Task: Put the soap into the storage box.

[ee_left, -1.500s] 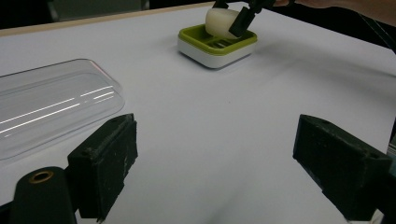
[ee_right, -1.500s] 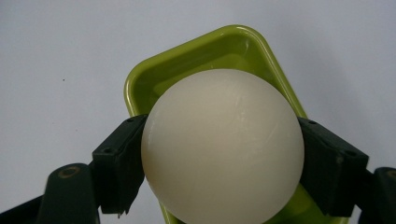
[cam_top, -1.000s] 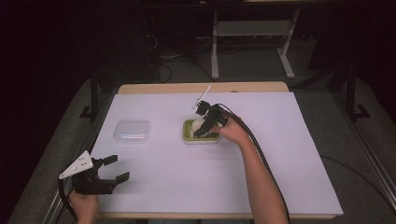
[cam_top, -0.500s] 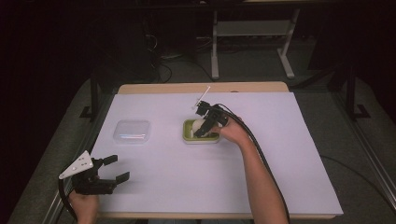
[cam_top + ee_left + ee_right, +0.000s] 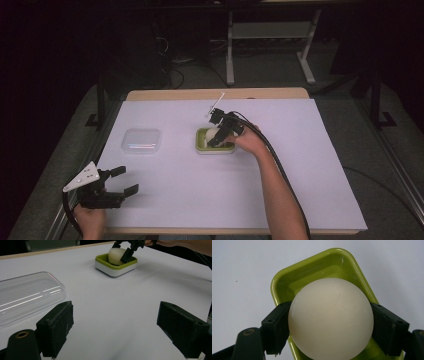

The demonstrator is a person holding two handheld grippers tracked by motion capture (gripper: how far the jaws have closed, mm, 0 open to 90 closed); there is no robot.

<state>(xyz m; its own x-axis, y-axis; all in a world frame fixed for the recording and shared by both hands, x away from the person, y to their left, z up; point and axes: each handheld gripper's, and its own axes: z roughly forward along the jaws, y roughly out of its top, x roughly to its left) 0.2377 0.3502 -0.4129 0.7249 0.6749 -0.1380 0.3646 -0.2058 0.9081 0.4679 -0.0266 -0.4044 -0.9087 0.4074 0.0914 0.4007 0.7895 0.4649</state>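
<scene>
Left gripper: I hold it at the near left corner of the bench, jaws spread wide with nothing between them; in the left gripper view I see bare white surface between its two black pads.

Clear lid: a see-through plastic cover lying flat on the bench, left of centre, apart from the left gripper and apart from the dish; in the left gripper view it sits just beyond my left pad.

Bench: covered with a white sheet, wooden edge showing at the far side.

Soap dish: green tray with a white base, near the middle of the bench, resting flat.

Soap bar: rounded, cream-white, inside the green dish; I cannot tell whether it rests on the dish floor or sits slightly raised.

Right gripper: tilted down over the dish, jaws closed against the two sides of the soap bar, pads touching it left and right.

Right hand: just right of the dish, forearm running back to the near edge.
</scene>
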